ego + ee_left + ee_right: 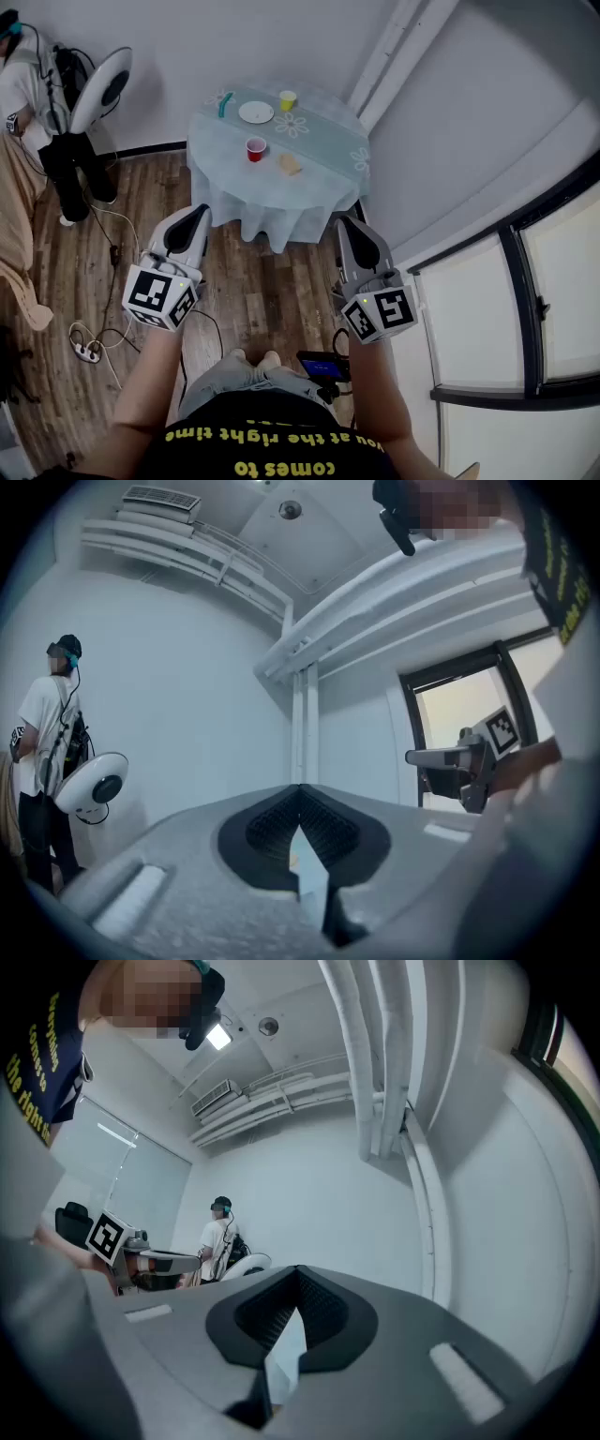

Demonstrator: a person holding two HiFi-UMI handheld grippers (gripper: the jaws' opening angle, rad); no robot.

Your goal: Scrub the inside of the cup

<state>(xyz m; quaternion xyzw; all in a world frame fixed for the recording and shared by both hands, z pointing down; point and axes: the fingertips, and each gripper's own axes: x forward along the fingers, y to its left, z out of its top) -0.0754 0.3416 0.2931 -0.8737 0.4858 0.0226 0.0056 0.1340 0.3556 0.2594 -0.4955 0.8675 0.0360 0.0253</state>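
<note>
– On the bench (281, 192), from the head view, what stands where?
– A red cup (255, 148) stands upright near the bench's middle, with a tan piece (290, 165) just to its right. Toward the bench's far edge lie a plate (256, 112), a yellow cup (288, 98) to its right and a teal tool (223, 105) to its left.
– And the grippers?
– Both are short of the bench, over the wood floor (262, 300), well apart from the cups. The left gripper (198, 214) points at the bench's near left edge and the right gripper (346, 226) at its near right edge. A person (37, 103) with a white fan (101, 86) stands left of the bench.
– The left gripper view?
– Its jaws are pressed together tip to tip, with nothing between them. Beyond them are a white wall and a pipe. The person and the fan are at the left, and the right gripper is at the right by a window.
– The right gripper view?
– It is much the same: the jaws are fully closed and empty. The left gripper shows at the left, with the person and the fan behind it.
</note>
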